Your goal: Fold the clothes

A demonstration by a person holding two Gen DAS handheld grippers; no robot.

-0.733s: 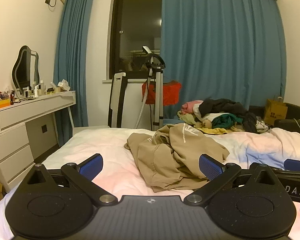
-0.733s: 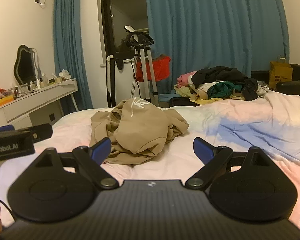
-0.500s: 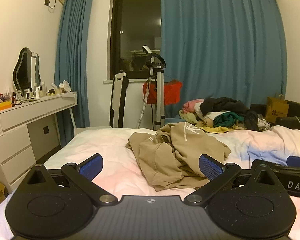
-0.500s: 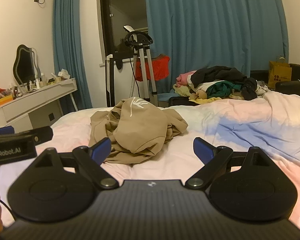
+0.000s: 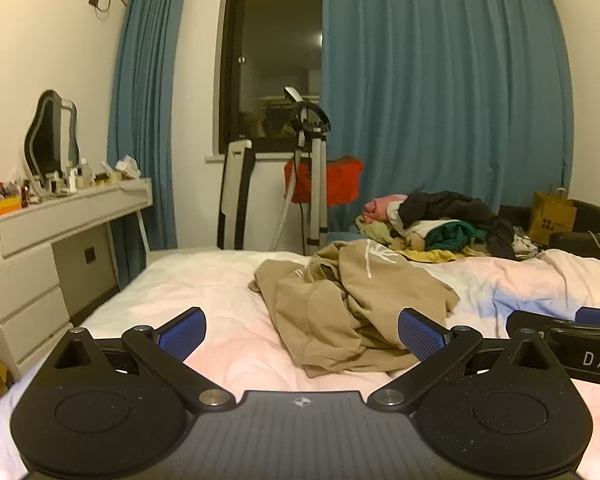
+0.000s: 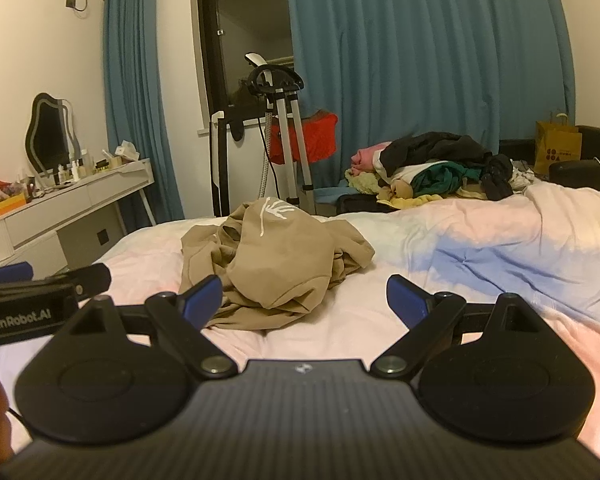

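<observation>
Left gripper (image 5: 302, 332) fingers wide, empty; right gripper (image 6: 304, 298) fingers wide, empty. Both hover over bed (image 5: 204, 284). Crumpled tan hoodie (image 5: 348, 300) on bed at 12 o'clock, untouched. Clothes pile (image 6: 432, 168) at 1 o'clock behind.

Both grippers are showing matte black bodies with round pivot discs, silver screws and blue textured pads; white "GenRobot.AI" lettering is marking the left gripper (image 6: 40, 300); the right gripper (image 6: 304, 296) is matching.

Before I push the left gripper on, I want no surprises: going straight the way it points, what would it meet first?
Most likely the crumpled tan garment on the bed. The left gripper is open and empty, and the garment's near edge lies just ahead between its fingers. Depth is hard to judge.
</observation>
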